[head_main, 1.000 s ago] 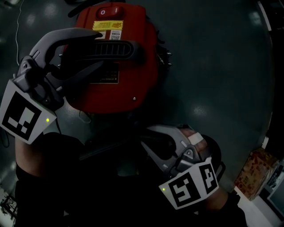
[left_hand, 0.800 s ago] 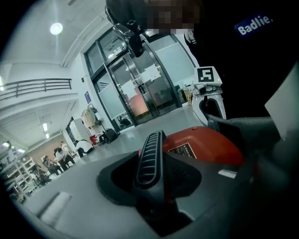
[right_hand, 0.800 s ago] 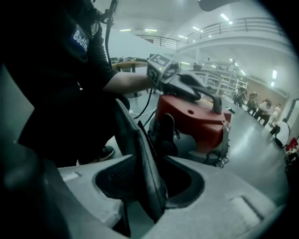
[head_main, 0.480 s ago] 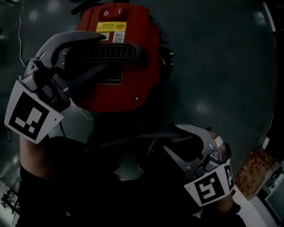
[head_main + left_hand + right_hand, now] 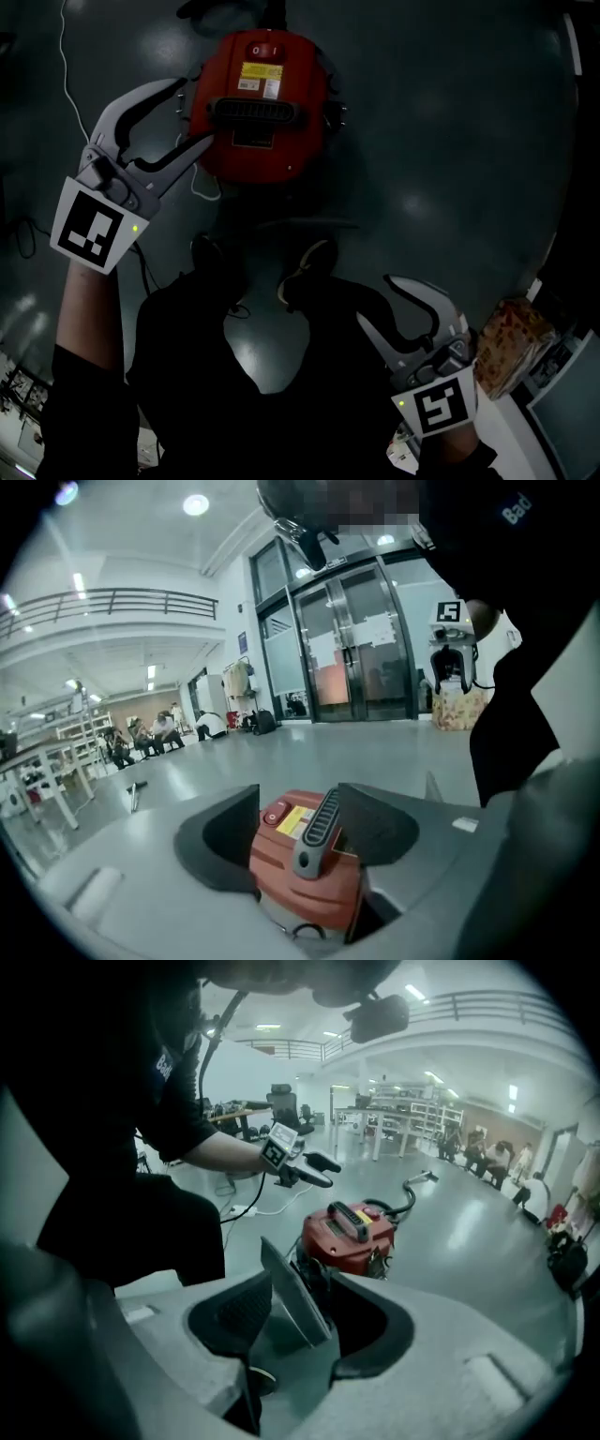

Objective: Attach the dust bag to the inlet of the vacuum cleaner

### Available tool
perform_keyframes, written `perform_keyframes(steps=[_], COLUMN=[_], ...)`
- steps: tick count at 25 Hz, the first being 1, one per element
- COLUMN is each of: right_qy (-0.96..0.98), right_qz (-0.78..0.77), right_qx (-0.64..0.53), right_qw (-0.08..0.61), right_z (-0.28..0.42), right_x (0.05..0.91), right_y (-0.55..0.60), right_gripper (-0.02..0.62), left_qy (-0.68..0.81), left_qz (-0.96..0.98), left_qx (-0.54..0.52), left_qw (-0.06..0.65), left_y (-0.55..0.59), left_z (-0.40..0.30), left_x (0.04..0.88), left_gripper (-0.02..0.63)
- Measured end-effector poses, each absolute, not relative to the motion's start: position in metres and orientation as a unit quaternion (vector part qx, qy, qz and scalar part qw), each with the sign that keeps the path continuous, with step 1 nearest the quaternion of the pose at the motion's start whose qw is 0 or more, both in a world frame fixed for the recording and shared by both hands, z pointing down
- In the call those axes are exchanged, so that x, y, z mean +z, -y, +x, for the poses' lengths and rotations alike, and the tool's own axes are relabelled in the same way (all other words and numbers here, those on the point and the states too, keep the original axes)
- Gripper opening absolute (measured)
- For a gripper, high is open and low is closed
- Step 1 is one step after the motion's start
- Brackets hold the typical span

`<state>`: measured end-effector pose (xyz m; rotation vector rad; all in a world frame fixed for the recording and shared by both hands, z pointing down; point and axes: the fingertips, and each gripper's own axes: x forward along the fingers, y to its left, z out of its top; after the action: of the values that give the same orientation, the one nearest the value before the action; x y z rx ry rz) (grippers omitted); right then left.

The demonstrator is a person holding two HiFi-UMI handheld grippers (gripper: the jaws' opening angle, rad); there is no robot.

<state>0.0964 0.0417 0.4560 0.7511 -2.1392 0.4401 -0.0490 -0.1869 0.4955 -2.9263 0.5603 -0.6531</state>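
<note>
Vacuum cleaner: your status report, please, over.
Left claw and right claw just opened, gripping nothing. Vacuum cleaner on floor by left claw. Dust bag not made out.

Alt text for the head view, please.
Red vacuum with a black handle sits on the dark floor, seen from above. Left gripper above its left edge and right gripper low at right both have fingers just opened, nothing between them.

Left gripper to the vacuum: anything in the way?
Nothing visible. The left gripper has just been opening its jaws and holds nothing; its view looks straight between them onto the red vacuum cleaner and its handle, unobstructed.
</note>
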Motion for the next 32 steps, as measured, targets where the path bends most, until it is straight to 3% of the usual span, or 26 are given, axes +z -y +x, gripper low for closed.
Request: perform_keyframes(steps=[5,11,17,23,28,32], right_qy=[0.864,0.857,0.873,0.869,0.842,0.845], right_qz=[0.302,0.354,0.326,0.349,0.439,0.459], right_qx=[0.223,0.354,0.345,0.326,0.305,0.266], right_qw=[0.335,0.121,0.112,0.127,0.079,0.066], right_z=[0.066,0.049,0.027,-0.013,-0.036,-0.056], right_x=[0.385,0.284,0.216,0.183,0.140,0.106], right_y=[-0.041,-0.036,-0.061,-0.111,-0.118,-0.145], right_gripper=[0.193,0.159,0.152,0.152,0.153,0.152], left_qy=[-0.238,-0.322,-0.395,-0.327,-0.275,-0.247], left_qz=[-0.955,-0.929,-0.879,-0.911,-0.946,-0.958], left_qx=[-0.170,-0.111,-0.043,-0.039,-0.028,-0.018], left_qw=[-0.042,-0.145,-0.262,-0.250,-0.168,-0.147], left_y=[0.150,0.082,0.007,-0.071,-0.094,-0.116], left_z=[-0.074,-0.114,-0.132,-0.137,-0.167,-0.178], left_x=[0.393,0.264,0.166,0.118,0.086,0.067], left_gripper=[0.255,0.208,0.202,0.201,0.196,0.193])
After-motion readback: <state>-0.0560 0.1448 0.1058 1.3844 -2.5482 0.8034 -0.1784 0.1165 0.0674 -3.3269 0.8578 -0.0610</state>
